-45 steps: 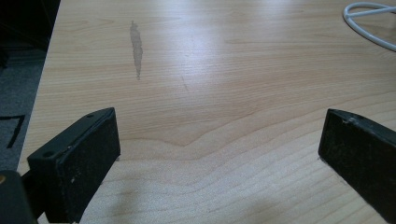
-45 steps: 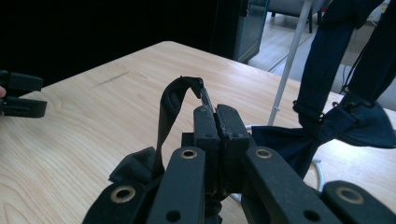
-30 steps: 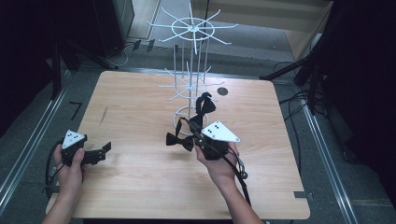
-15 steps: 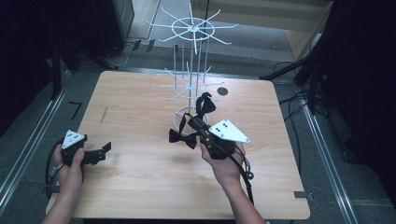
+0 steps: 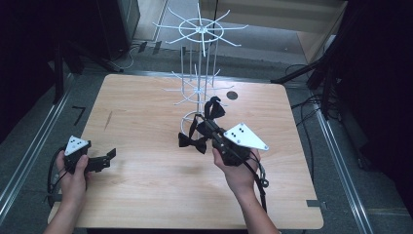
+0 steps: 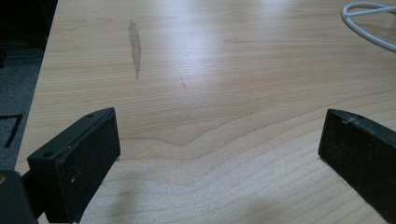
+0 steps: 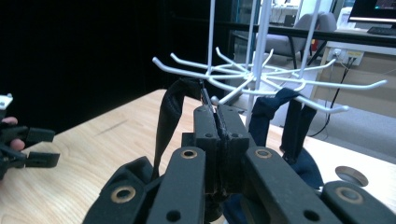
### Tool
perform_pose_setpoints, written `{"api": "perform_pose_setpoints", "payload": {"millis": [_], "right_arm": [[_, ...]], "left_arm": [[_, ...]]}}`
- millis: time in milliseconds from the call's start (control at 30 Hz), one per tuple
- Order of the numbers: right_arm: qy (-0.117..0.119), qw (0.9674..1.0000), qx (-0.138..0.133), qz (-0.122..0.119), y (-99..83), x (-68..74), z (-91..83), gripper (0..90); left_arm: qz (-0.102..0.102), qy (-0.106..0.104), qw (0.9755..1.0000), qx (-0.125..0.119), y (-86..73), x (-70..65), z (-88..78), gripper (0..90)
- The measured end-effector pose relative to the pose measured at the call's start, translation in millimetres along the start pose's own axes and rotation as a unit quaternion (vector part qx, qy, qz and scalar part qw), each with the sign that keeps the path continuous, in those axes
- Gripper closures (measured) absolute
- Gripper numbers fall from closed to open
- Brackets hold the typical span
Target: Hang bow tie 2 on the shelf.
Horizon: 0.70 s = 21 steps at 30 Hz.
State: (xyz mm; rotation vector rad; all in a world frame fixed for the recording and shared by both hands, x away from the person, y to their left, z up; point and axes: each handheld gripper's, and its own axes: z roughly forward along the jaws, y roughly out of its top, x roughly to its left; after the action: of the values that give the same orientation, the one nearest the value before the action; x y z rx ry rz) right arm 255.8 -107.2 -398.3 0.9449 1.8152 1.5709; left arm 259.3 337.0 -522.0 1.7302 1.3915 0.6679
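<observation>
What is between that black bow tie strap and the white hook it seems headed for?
Nothing visible. The right gripper pinches the bow tie's strap just below the rack's lower hooks, with open air between. A second bow tie hangs from a neighbouring hook, off to the side.

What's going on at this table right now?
A person is hanging bow ties on a white wire rack on the wooden table. The right gripper, jaws shut on the strap of a black bow tie, holds it beside the rack's lower hooks. A dark blue bow tie already hangs from one hook. The left gripper rests low over the table's left side, jaws open and holding nothing.
</observation>
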Motion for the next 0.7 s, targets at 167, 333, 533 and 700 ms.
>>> {"api": "perform_pose_setpoints", "payload": {"millis": [167, 333, 533, 700], "right_arm": [[-0.003, 1.0000, -0.006, 0.001, 2.3, -2.2, -1.7, 89.5], [-0.010, 0.9999, -0.006, 0.003, 1.8, -6.1, 0.0, 89.4], [-0.014, 0.9999, -0.005, 0.008, 0.1, -9.8, 4.7, 89.4], [-0.014, 0.9998, 0.005, 0.011, -3.9, -11.7, 11.6, 89.4]], "left_arm": [[0.000, 0.000, 1.0000, 0.001, 0.1, -0.1, 0.0, 0.0], [0.002, 0.001, 1.0000, 0.001, 0.0, -0.4, -0.1, 0.0], [0.002, 0.001, 1.0000, 0.001, 0.0, -0.5, -0.1, 0.0], [0.003, 0.001, 1.0000, 0.001, -0.1, -0.6, -0.3, 0.0]]}}
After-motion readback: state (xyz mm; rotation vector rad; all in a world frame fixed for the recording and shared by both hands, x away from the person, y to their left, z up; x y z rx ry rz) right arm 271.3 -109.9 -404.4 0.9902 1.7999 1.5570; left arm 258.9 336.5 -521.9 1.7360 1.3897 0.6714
